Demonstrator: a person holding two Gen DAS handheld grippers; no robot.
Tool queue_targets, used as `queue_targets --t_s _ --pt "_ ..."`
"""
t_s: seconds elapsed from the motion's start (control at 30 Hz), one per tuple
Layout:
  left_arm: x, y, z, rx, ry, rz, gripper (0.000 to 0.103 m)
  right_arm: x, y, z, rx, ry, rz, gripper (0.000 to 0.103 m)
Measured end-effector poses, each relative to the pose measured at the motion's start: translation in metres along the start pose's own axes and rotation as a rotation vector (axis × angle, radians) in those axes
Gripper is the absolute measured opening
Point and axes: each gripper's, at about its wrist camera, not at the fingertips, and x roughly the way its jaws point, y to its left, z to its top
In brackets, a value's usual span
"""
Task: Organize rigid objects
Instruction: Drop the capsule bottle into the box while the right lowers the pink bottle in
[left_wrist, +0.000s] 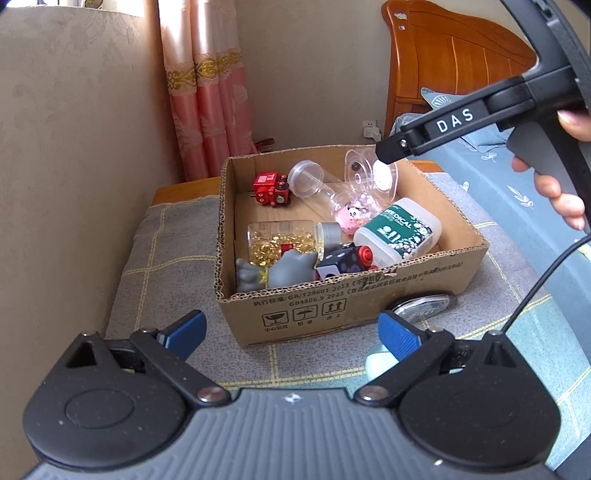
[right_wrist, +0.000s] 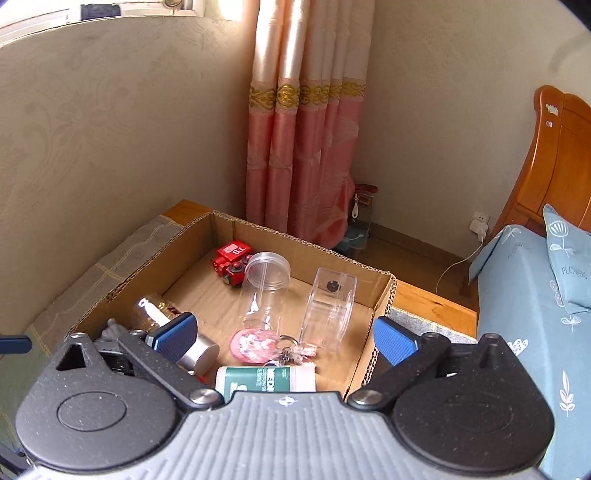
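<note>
An open cardboard box (left_wrist: 332, 295) sits on a grey checked cloth. Inside lie a red toy train (left_wrist: 271, 190), a clear jar (left_wrist: 306, 177), a clear plastic case (left_wrist: 369, 171), a pink keychain (left_wrist: 351, 218), a green-labelled white bottle (left_wrist: 399, 229), a jar of gold pins (left_wrist: 280, 240) and a grey cat figure (left_wrist: 284, 269). My left gripper (left_wrist: 291, 330) stands open and empty before the box's near wall. My right gripper (right_wrist: 286, 334) hangs open and empty over the box (right_wrist: 303, 240), above the bottle (right_wrist: 266, 380); its finger (left_wrist: 391, 147) shows above the case.
A shiny clear object (left_wrist: 424, 306) lies on the cloth against the box's near right corner, and a pale object (left_wrist: 378, 363) peeks out behind my left gripper's right finger. A bed with blue bedding (right_wrist: 535, 295) borders the right side. A wall and pink curtain (right_wrist: 303, 147) stand behind.
</note>
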Motion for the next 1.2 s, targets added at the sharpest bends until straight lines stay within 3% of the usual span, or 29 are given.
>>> queue_targets --t_s 0.23,0.53,0.7,0.77,0.83,0.9,1.2 --pt "-0.004 -0.005 -0.003 0.009 0.0 -0.007 0.099 -0.021 0.011 -0.019 0.003 -0.011 0.018 0.103" --pt "-0.006 -0.007 -0.019 0.002 0.015 0.001 0.099 -0.04 0.015 -0.068 0.063 -0.04 0.012 0.103" --pt "0.003 -0.01 -0.032 0.014 0.054 0.004 0.099 -0.02 0.017 -0.105 0.149 0.006 0.017 0.103" --pt "0.005 -0.01 -0.035 0.017 0.065 0.009 0.099 -0.015 0.025 -0.117 0.14 -0.019 -0.039 0.103" --pt "0.006 -0.008 -0.038 0.02 0.071 0.016 0.099 -0.007 0.032 -0.122 0.141 0.029 -0.057 0.103" --pt "0.005 -0.005 -0.041 0.015 0.07 0.031 0.099 -0.008 0.037 -0.129 0.17 0.014 -0.087 0.103" --pt "0.005 0.014 -0.047 -0.027 0.072 0.065 0.099 0.028 0.039 -0.148 0.39 0.086 -0.029 0.103"
